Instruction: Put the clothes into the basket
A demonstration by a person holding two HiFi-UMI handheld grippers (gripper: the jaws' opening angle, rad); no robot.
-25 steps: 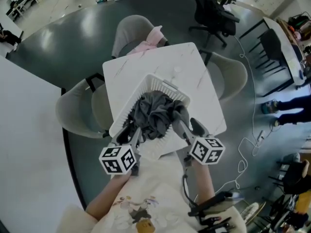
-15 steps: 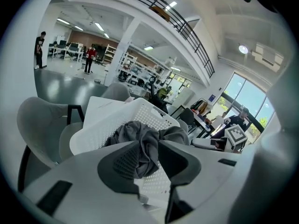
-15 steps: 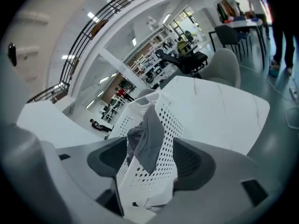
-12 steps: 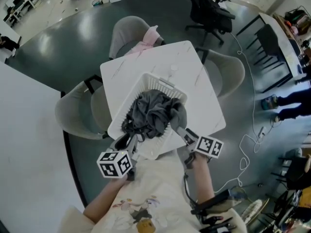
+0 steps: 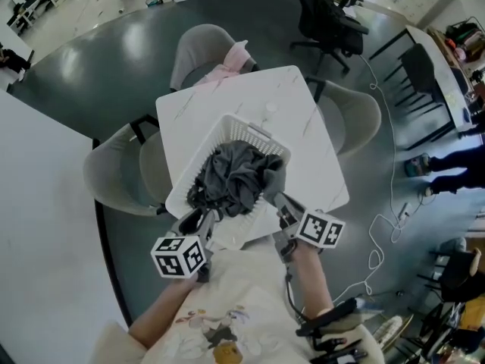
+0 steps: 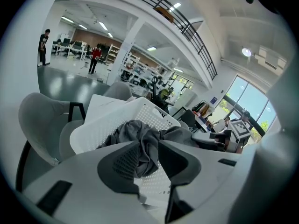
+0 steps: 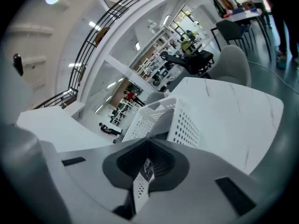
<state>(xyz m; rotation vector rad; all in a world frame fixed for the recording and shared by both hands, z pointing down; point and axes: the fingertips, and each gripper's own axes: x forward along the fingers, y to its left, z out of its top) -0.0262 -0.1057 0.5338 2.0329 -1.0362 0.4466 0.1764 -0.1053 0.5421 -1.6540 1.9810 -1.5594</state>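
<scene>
Since a second ago the right gripper (image 5: pixel 279 202) has pulled its tip back from the heap to the near right rim of the basket (image 5: pixel 250 131), and its jaws have come together. The tips now meet, with nothing clearly held. A strip of the holed white basket wall shows in the slit behind them, and whether it is pinched cannot be told.

The left gripper (image 5: pixel 201 220) has slid back to the near left corner. Its jaws stand partly closed on a hanging fold of the grey clothes (image 5: pixel 235 177), which fills the gap between both pads.

The clothes lie bunched in the basket, with an edge drooping over the near left rim. The basket sits tilted on the near part of the white table (image 5: pixel 227 97), with grey chairs (image 5: pixel 201 48) around it.
</scene>
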